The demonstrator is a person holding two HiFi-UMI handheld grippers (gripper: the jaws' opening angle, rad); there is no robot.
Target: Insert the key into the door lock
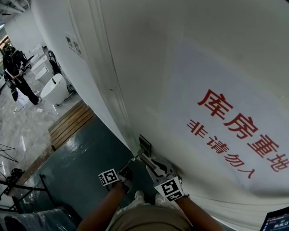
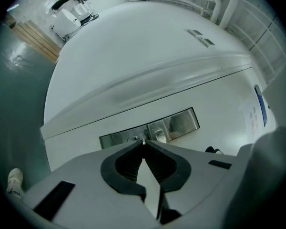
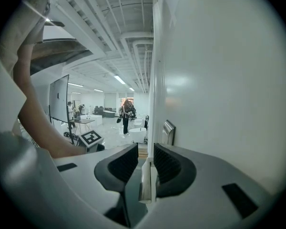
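A metal lock plate (image 1: pixel 144 142) sits on the white door (image 1: pixel 149 57). In the left gripper view the plate (image 2: pixel 176 123) lies just ahead, with a small keyhole (image 2: pixel 133 138) close to the jaw tips. My left gripper (image 2: pixel 144 142) is shut, and a thin sliver of the key (image 2: pixel 143 140) pokes out at its tips, almost touching the plate. In the head view the left gripper (image 1: pixel 127 169) is below the plate. My right gripper (image 3: pixel 145 149) hangs alongside the door with its jaws a little apart and nothing between them; its view shows the plate (image 3: pixel 168 131) ahead on the right.
A pale sign with red characters (image 1: pixel 241 129) covers the door's right part. A person in dark clothes (image 1: pixel 14 76) stands far off among white fixtures (image 1: pixel 55 88). A wooden strip (image 1: pixel 70 121) borders the dark floor. A screen on a stand (image 3: pixel 59 99) is at left.
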